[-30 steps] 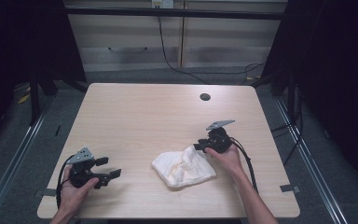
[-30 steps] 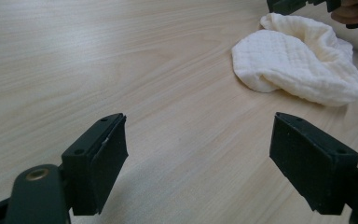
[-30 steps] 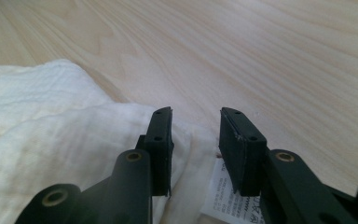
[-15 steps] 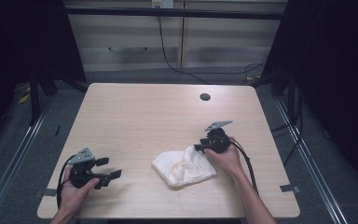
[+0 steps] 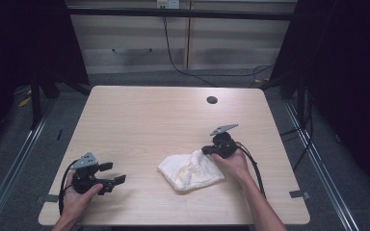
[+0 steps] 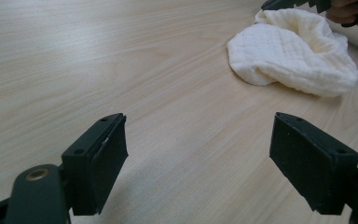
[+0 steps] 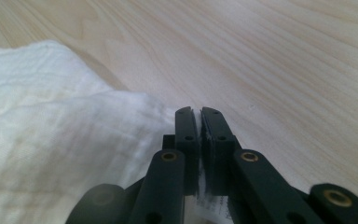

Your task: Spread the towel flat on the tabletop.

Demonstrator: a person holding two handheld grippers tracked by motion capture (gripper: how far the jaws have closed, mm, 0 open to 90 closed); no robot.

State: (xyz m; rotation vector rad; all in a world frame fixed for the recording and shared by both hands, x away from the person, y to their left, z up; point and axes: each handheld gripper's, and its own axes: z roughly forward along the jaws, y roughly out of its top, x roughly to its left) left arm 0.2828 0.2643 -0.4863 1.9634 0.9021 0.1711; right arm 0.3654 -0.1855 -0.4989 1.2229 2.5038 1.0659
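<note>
The white cloth (image 5: 191, 169) lies bunched in a loose heap on the bench (image 5: 149, 120), toward the near edge and right of the middle. Its weave is a fine waffle texture (clear in the left gripper view), and one side stands up in a soft fold with a hollow beneath it.

Your right gripper (image 5: 206, 151) sits at the cloth's upper right corner, its grey plate pointing away from you. Its fingers (image 7: 187, 140) have just been closing and are now pressed together on a thin edge of the cloth; in the right gripper view a sliver of white fabric shows squeezed between the two pads, with the rest of the cloth spreading out to the left of them. Your right hand (image 5: 233, 163) rests on the bench just beside the heap.

Your left gripper (image 5: 113, 173) is well apart from the cloth, near the front left corner of the bench, held in your left hand (image 5: 77, 192). Its fingers (image 6: 98, 163) stand wide with only bare bench between them, and they point across toward the cloth (seen at the upper right of that view).

Farther off, a small dark round hole (image 5: 212, 100) sits in the bench near the far edge.
</note>
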